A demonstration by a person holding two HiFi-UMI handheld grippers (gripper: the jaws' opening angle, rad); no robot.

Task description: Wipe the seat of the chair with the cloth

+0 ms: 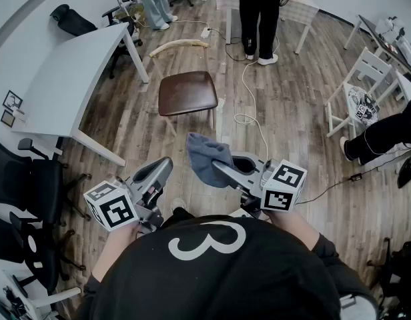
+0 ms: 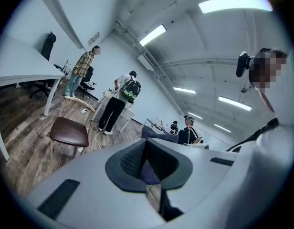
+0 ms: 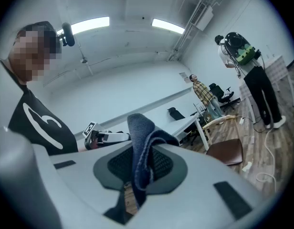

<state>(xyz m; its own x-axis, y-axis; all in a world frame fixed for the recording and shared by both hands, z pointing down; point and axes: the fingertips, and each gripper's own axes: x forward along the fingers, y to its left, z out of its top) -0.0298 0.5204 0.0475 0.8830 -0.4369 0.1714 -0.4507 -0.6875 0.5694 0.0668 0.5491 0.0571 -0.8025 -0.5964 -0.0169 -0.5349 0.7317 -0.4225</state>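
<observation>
Wooden floor [image 1: 292,112], brown chair seat [image 1: 187,92]; right hand-held gripper [image 1: 217,167] clenched on cloth [image 1: 205,153], left hand-held gripper [image 1: 167,163] clenched empty.

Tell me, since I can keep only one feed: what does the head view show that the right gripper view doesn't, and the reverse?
Only the head view: the white chair at the far right. Only the right gripper view: the ceiling lights and the right gripper close up, its jaws shut on the cloth. Both: the cloth, the brown chair and the white table.
</observation>
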